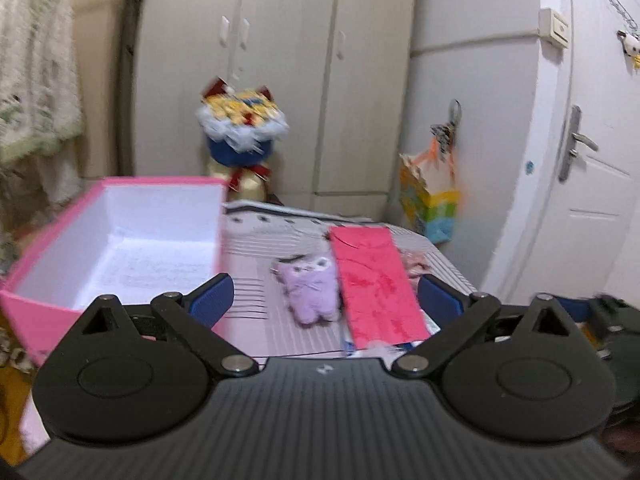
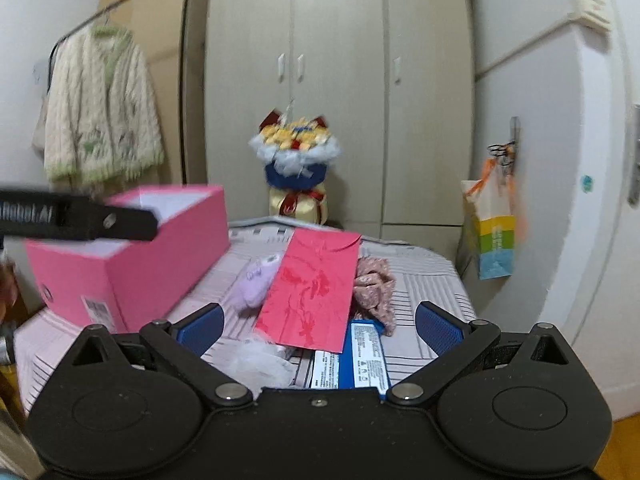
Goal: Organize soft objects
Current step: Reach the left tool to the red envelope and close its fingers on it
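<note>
**Inspector:** Left gripper point(image 1: 326, 300), black with ribbed blue pads, stands wide with nothing between the jaws. Right gripper point(image 2: 318, 328) is likewise spread wide and empty.

**Clerk:** And the soft items?

**Inspector:** One small lilac plush toy with a pale face point(image 1: 310, 292) lies on the striped grey-and-white bedcover point(image 1: 256, 240), just left of a flat red paper envelope with embossed pattern point(image 1: 374, 284), touching its edge. A crumpled pink floral fabric piece point(image 2: 374, 284) lies on the envelope's right side, partly tucked under it. A filmy white bundle point(image 2: 260, 360) sits at the near edge; its material I cannot tell.

**Clerk:** Containers?

**Inspector:** One rectangular pink cardboard box with a white interior point(image 1: 120, 240), lidless, at the left of the bed. Its visible inside shows nothing in it. A blue-and-white printed flat packet point(image 2: 366, 360) lies near, under the envelope's near end. On the far side, a colourful paper gift bag point(image 2: 490, 232) hangs from a hook.
</note>
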Demonstrator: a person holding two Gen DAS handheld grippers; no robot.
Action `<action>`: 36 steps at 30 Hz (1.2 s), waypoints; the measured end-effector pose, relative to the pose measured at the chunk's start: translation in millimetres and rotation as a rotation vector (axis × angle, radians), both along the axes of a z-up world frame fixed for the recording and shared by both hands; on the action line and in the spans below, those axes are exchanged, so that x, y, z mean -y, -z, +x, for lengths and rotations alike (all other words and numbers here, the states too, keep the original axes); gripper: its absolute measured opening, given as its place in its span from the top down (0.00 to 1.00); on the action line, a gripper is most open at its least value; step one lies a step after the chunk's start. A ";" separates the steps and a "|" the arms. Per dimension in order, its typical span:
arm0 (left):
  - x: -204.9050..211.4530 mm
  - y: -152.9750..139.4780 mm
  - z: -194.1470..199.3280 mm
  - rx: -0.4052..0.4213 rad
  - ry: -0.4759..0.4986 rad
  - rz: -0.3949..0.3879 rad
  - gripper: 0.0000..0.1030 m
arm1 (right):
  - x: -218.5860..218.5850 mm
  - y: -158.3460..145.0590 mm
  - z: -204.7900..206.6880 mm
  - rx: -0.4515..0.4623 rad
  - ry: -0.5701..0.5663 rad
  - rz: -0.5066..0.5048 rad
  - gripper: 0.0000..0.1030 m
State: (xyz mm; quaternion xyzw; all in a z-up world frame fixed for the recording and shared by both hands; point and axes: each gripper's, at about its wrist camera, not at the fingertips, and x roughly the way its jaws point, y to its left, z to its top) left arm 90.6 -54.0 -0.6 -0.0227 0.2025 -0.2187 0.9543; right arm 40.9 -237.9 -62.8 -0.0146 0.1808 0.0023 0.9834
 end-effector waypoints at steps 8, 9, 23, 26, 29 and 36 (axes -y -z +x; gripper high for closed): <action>40.6 32.9 67.8 -0.170 0.110 -0.008 0.26 | 11.3 25.0 76.2 -0.120 -0.104 0.058 0.00; 44.6 39.1 75.7 -0.203 0.124 -0.019 0.27 | 11.4 27.9 82.7 -0.134 -0.104 0.064 0.00; 62.5 85.3 116.8 -0.372 0.171 -0.075 0.53 | 15.6 58.0 123.0 -0.218 -0.123 0.087 0.02; 65.5 87.3 115.6 -0.379 0.195 -0.084 0.55 | 15.3 59.3 124.1 -0.213 -0.117 0.083 0.11; 66.3 85.6 111.7 -0.363 0.194 -0.080 0.55 | 13.7 57.7 119.6 -0.190 -0.104 0.059 0.14; 66.4 75.2 100.7 -0.342 0.196 -0.074 0.55 | 9.5 48.6 109.8 -0.161 -0.087 0.035 0.15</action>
